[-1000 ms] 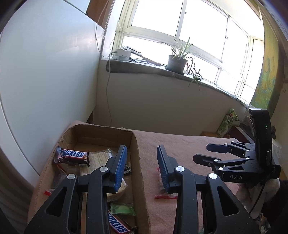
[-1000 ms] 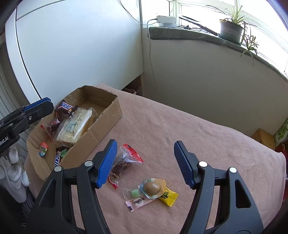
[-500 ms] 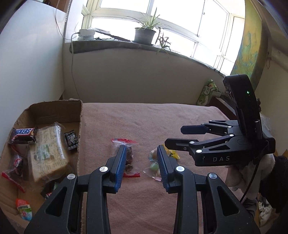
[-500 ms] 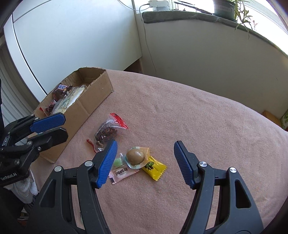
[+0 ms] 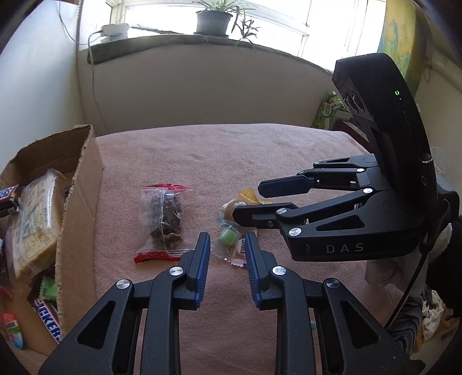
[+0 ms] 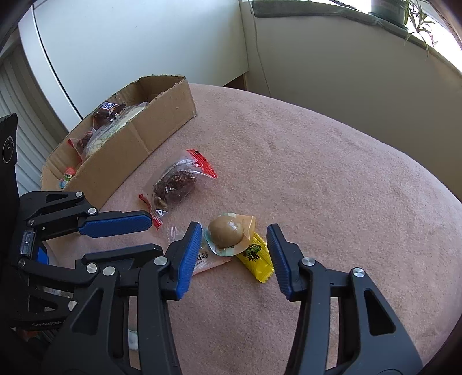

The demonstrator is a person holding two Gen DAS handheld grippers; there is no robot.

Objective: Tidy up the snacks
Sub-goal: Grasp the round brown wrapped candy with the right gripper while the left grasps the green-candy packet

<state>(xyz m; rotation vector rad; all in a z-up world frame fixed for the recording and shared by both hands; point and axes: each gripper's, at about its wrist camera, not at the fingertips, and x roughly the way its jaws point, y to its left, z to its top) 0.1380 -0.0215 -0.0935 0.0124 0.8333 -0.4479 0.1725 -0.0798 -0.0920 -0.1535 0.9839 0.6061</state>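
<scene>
Sitting well off to the left of both grippers: a cardboard box (image 6: 161, 121), already taking in chocolate bars (image 5: 47, 320), a pale wrapped block (image 5: 34, 213) and small sweets, presumably as the gathering place for everything loose on the cloth.

Lying just ahead and left of the left gripper (image 5: 226, 251): a clear bag of dark dried fruit (image 5: 164, 216) with red sealed ends, flat on the cloth, touching nothing else.

Hovering low with nothing between its blue pads, jaws parted only narrowly, and pointing at a green sweet (image 5: 229, 235) and a pink-white sachet (image 6: 208, 259) right at the fingertips, probably lining up for a pinch on one small wrapper.

Spreading wide and likewise empty, the right gripper (image 6: 234, 248), straddling a brown egg in a clear pack (image 6: 226, 232), with a yellow packet (image 6: 255, 258) lying partly under that pack and close to the right-hand finger. Crowding in from the right of the left gripper, so both tools converging on the same little heap; possibly too tight for both to close at once. Hard to tell whether the fingertips are touching the cloth or floating just above.

Covering the surface underneath: a pinkish fleecy cloth (image 6: 332, 173), soft enough to let thin wrappers sink in a little. Rising behind: a plain cream wall (image 5: 202, 86), a windowsill with a potted plant (image 5: 213, 20) in bright daylight, and a white panel (image 6: 130, 43) off to the left.
</scene>
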